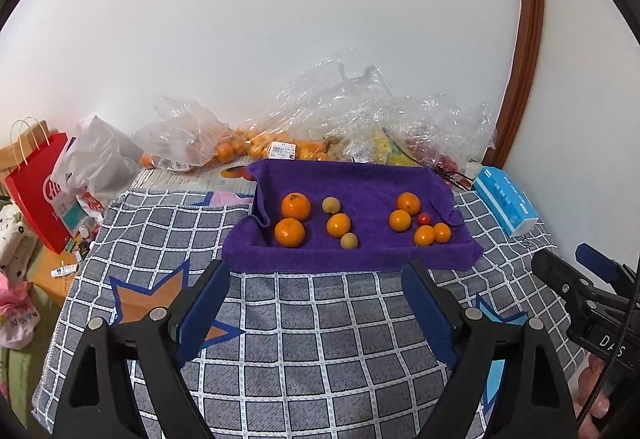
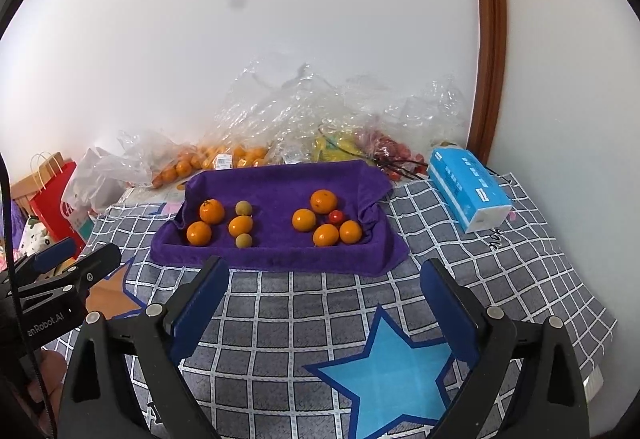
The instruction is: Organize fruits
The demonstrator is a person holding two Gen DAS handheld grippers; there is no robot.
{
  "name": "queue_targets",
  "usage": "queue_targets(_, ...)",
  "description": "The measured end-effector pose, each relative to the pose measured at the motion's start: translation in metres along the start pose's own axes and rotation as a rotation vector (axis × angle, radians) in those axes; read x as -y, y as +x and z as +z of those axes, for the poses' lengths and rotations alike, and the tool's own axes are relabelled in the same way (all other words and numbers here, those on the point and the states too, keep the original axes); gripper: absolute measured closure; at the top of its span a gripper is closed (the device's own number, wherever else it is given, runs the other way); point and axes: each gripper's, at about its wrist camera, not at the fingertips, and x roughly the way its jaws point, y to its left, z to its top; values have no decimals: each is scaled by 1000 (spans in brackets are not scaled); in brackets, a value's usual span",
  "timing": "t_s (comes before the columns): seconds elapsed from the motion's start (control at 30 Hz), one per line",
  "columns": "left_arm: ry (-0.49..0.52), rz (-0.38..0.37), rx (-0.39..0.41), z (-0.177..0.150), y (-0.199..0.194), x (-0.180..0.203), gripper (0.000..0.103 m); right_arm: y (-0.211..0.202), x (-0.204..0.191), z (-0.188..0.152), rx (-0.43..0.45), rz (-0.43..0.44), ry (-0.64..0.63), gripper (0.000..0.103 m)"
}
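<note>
Purple towelling forms the tray [image 1: 352, 259] that holds the fruit; it lies on a checked cloth [image 1: 320, 339], ahead of both tools. We see two groups in it. On the left sit two large oranges [image 1: 295, 206], one smaller orange and two yellow-green fruits [image 1: 331, 205]. On the right sit four small oranges [image 2: 304, 219] around one cherry tomato [image 2: 335, 216].

The left hand-held gripper [image 1: 320, 303] stands wide with nothing between its fingers, and the right hand-held gripper [image 2: 326, 299] likewise stands wide and empty. Both hover short of the tray's near edge and point forward and down at it. We judge the left tool nearer the left group and the right tool nearer the right group.

The tray's long axis runs across both views, so each group is reached straight ahead. Raised towel walls border the sides and back; the near wall is low. Open cloth lies between tools and tray. A blue tissue pack [image 2: 468, 191] sits right of the tray, and bagged fruit [image 1: 256, 147] lies behind it.
</note>
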Motion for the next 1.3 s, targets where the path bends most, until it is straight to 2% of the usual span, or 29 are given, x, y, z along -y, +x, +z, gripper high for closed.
queue_targets(1.3, -5, 8, 11, -2, -6, -6, 16, -9, -4, -1, 16, 2, -2, 7)
